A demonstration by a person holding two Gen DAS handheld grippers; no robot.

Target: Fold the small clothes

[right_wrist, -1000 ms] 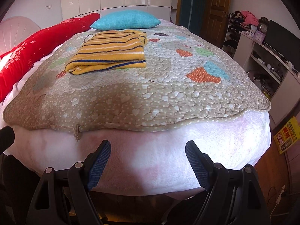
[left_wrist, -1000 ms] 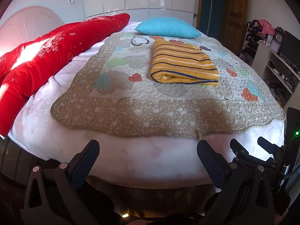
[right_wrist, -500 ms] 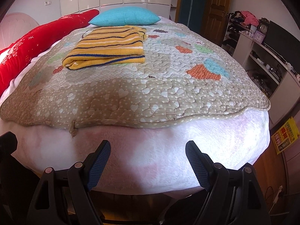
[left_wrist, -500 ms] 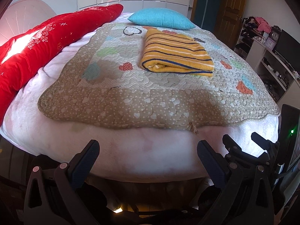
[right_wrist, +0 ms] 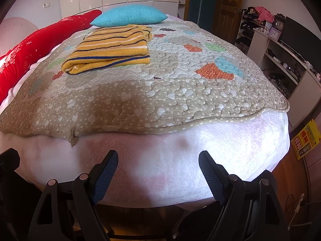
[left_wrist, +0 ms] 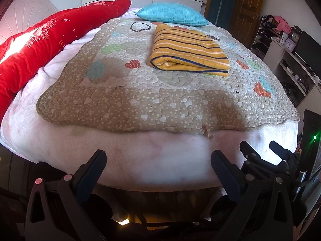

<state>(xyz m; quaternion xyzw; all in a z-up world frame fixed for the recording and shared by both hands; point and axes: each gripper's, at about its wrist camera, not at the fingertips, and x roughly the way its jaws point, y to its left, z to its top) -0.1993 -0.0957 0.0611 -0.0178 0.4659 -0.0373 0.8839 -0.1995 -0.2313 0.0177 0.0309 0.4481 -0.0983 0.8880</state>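
A yellow garment with dark blue and white stripes (left_wrist: pixel 187 51) lies folded on the patterned quilt (left_wrist: pixel 160 104) toward the far side of the bed; it also shows in the right wrist view (right_wrist: pixel 112 49). My left gripper (left_wrist: pixel 158 160) is open and empty, off the near edge of the bed, well short of the garment. My right gripper (right_wrist: pixel 157 161) is open and empty, also off the near edge. In the left wrist view the right gripper (left_wrist: pixel 268 152) shows at lower right.
A long red cushion (left_wrist: pixel 34 46) lies along the bed's left side, a turquoise pillow (left_wrist: pixel 172 15) at the far end. The pink blanket (right_wrist: pixel 160 160) hangs over the near edge. Shelves (right_wrist: pixel 280 60) stand on the right, a wooden door (right_wrist: pixel 230 4) behind.
Both grippers stayed open and empty. Both views shifted slightly, with the bed sitting a little lower and nearer in the frames. The folded garment has not moved.
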